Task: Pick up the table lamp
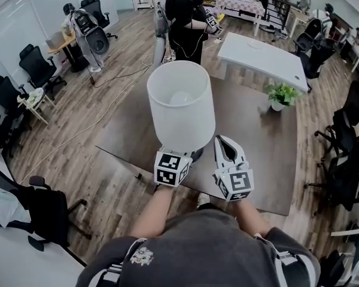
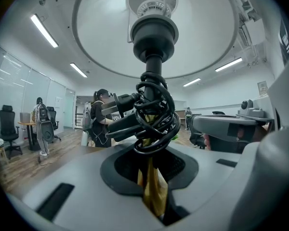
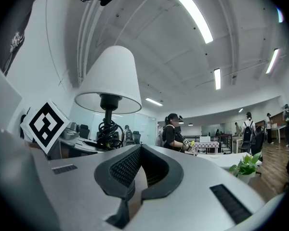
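The table lamp [image 1: 180, 106] has a wide white shade and a dark socket, with a black cord [image 2: 151, 117] coiled round its gold stem [image 2: 151, 189]. My left gripper [image 1: 182, 158] reaches in under the shade, and its jaws are shut on the gold stem just below the coil. The lamp stands upright over the near part of the brown table [image 1: 269, 160]; whether its base touches the top is hidden. My right gripper [image 1: 225, 143] hovers just right of the lamp, shut with nothing in it. From the right gripper view the lamp [image 3: 108, 81] stands to the left of the right gripper [image 3: 139, 172].
A small potted plant [image 1: 279, 94] sits at the brown table's far right. Beyond it is a white table [image 1: 263, 55], and a person in black [image 1: 185, 23] stands behind. Office chairs [image 1: 39, 67] line the left side and right side of the room.
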Demonstrator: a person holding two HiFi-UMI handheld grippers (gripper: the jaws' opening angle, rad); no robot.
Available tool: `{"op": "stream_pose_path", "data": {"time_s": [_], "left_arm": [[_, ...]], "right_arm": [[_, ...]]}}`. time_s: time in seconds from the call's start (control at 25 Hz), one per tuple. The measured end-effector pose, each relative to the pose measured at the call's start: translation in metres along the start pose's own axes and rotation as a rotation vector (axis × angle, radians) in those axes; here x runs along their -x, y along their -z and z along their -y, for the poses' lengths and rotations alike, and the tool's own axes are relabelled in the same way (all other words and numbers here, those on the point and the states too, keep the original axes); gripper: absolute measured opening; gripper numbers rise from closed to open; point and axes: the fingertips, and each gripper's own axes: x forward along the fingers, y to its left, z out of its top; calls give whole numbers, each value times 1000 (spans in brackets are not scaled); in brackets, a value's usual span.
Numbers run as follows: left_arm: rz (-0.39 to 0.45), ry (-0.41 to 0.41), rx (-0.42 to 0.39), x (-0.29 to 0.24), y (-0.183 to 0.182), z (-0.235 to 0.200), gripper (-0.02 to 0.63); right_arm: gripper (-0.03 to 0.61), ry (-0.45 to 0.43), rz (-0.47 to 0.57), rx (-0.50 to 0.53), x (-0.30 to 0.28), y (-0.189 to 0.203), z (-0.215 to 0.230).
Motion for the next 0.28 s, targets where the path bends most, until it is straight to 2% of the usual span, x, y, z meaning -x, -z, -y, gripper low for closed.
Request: {"op": "stream_pose_path", "data": {"time_s": [0.28], "left_arm": [[2, -5, -10, 2, -2, -2, 83]], "right_arm": [[25, 14, -1, -3, 0, -1, 2]]}}
